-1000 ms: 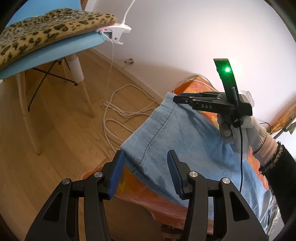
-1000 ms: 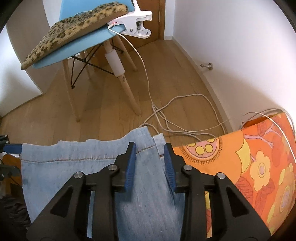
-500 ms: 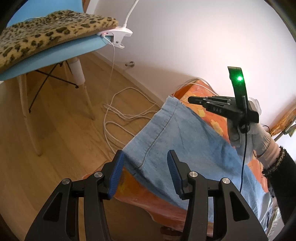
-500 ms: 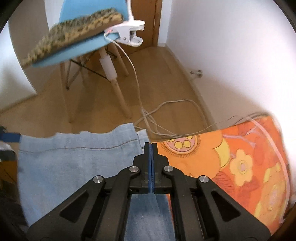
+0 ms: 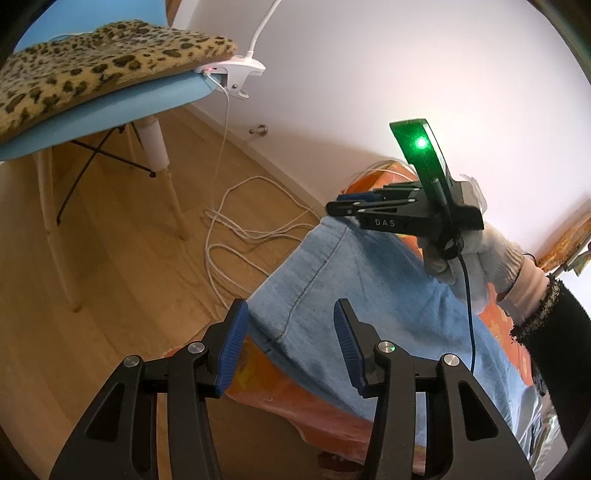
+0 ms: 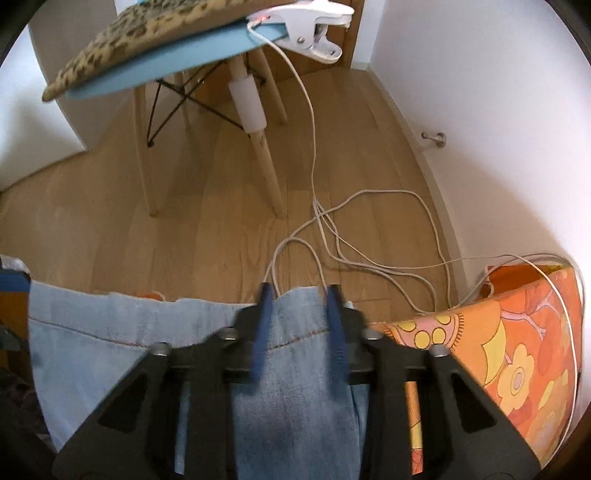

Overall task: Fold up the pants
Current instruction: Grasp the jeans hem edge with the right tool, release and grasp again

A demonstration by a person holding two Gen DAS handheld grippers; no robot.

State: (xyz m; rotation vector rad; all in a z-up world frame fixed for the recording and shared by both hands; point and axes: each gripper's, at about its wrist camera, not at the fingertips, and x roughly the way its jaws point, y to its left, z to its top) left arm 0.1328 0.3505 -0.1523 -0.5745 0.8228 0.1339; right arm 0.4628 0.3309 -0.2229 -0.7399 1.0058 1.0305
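Observation:
Light blue denim pants (image 5: 369, 295) lie across an orange flowered table surface (image 5: 295, 398); they also show in the right wrist view (image 6: 110, 354). My left gripper (image 5: 290, 347) is open, its jaws either side of the near hem corner, holding nothing. My right gripper (image 6: 299, 325) is open above the far hem corner, blurred; it also shows in the left wrist view (image 5: 351, 208), held by a white-gloved hand.
A blue chair (image 5: 96, 114) with a leopard cushion (image 5: 92, 74) stands on the wood floor. A white clip lamp (image 6: 310, 26) is clamped on it, its cable (image 6: 369, 236) looping on the floor. White wall at right. Orange cloth (image 6: 509, 350) covers the table end.
My right gripper was open, shut half a second ago, and now stands open again over the far hem corner. My left gripper stays open at the near corner.

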